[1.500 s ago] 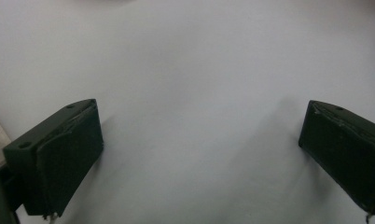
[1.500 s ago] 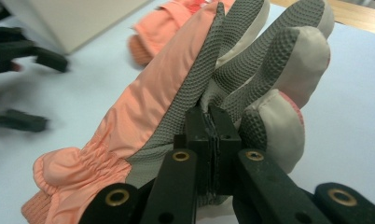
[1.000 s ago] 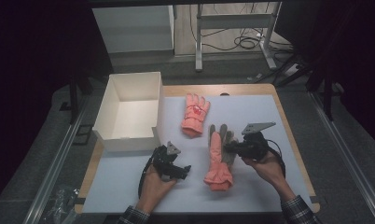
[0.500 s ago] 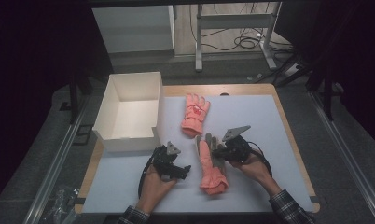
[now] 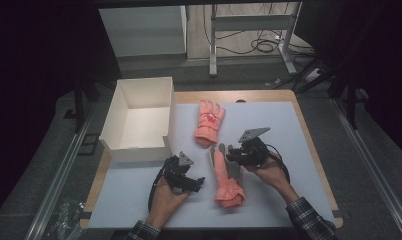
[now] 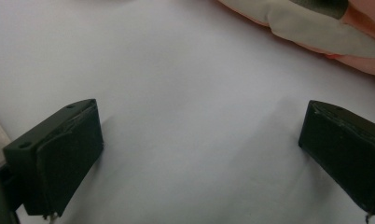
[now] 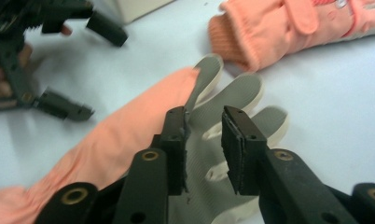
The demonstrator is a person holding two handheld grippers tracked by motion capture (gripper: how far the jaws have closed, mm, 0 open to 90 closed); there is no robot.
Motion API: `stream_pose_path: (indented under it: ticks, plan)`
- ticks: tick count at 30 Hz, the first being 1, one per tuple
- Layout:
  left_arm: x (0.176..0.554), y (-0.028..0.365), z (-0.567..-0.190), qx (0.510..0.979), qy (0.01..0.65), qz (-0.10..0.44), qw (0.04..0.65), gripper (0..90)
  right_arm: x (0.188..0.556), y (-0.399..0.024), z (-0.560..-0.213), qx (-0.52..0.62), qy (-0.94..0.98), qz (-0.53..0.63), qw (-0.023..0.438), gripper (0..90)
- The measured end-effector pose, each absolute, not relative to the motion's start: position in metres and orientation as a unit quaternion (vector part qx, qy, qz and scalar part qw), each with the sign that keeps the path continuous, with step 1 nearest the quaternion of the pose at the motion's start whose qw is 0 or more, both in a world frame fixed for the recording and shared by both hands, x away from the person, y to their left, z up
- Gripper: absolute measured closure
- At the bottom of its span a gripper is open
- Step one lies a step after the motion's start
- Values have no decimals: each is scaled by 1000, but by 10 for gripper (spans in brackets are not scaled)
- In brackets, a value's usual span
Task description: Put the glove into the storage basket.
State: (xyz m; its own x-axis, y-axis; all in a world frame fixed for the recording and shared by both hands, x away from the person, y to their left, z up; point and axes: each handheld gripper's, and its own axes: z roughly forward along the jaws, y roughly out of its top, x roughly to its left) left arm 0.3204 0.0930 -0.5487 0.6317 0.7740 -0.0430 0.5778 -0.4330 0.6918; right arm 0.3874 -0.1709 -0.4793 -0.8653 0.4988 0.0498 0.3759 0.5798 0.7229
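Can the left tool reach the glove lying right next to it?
Probably yes. The left tool sits open on the mat, and the nearer glove lies just beside it with only bare white mat between them. The right tool is over that glove's fingers, so they could bump there.

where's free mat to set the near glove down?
Bare mat right of the right tool, out to the mat edge, and the far right corner. The white box is empty. Crowded mid-mat: near glove, far glove, left tool.
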Motion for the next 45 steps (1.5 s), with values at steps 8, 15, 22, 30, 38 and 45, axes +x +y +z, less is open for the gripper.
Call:
stream_pose_path:
  ticks: [8,15,22,30,38,45]
  plan:
    - [321,94,-548,838,402,142,342,0,417,-161,-474,270,874,393,94,579]
    - [320,94,-548,838,403,141,341,0,446,-150,-474,299,862,391,118,500]
    - [320,94,-548,837,403,140,341,0,471,-141,-475,327,850,396,119,475]
    - [320,93,-548,836,404,140,343,0,496,-130,-475,339,845,396,123,455]
    - [320,94,-548,837,403,140,342,0,520,-118,-476,351,840,395,125,460]
    - [320,93,-548,836,404,140,343,0,536,-105,-485,360,839,385,134,449]
